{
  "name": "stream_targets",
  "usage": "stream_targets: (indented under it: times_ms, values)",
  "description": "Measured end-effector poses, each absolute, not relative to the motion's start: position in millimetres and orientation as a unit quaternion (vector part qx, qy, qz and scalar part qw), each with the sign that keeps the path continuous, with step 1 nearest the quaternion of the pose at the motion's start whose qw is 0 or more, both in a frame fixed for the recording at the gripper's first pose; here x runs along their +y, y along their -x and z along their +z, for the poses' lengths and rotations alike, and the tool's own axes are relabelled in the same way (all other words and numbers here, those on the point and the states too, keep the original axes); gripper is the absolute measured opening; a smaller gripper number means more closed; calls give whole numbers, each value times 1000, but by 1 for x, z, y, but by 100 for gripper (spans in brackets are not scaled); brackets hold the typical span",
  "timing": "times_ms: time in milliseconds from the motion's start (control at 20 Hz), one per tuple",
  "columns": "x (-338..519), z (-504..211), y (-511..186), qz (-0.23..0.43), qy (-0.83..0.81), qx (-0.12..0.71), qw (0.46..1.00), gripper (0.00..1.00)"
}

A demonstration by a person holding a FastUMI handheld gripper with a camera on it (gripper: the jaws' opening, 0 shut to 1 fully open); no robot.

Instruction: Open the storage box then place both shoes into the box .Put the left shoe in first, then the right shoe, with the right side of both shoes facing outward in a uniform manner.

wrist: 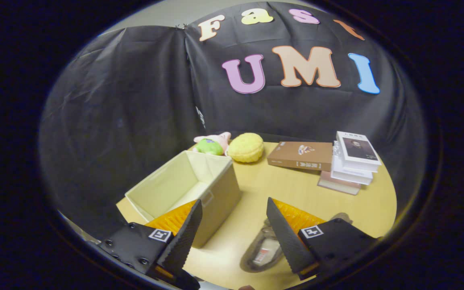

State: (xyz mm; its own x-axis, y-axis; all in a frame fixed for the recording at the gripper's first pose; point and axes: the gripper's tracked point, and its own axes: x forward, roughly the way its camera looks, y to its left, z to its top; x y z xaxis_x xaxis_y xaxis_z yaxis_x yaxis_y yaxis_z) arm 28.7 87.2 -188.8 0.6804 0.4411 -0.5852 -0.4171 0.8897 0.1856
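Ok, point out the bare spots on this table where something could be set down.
Widest bare tabletop: between storage box, brown book and book stack. Open hand-held gripper hovers over a smaller patch beside the shoe. Crowded: back edge, with plush toy and yellow toy.

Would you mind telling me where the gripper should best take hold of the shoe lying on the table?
Probably by the collar wall of the shoe, coming down from above. It lies sole-down with its opening facing up, between and just under the open fingers of the gripper, so one finger could slip inside while the other presses outside. The storage box beside it already stands open.
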Motion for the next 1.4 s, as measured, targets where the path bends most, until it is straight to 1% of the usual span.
stream_targets:
  times_ms: [200,600,650,850,1100,1350,1400]
  values:
    - [52,-235,-19,202,4,356,912,100]
    - [8,-318,-5,155,-7,442,883,100]
    - [5,-326,-2,153,-7,453,878,98]
    - [1,-352,6,154,-2,494,855,87]
    - [11,-361,8,159,-28,526,835,72]
    - [16,-363,13,148,-50,555,817,35]
    - [14,-364,11,132,-63,558,817,28]
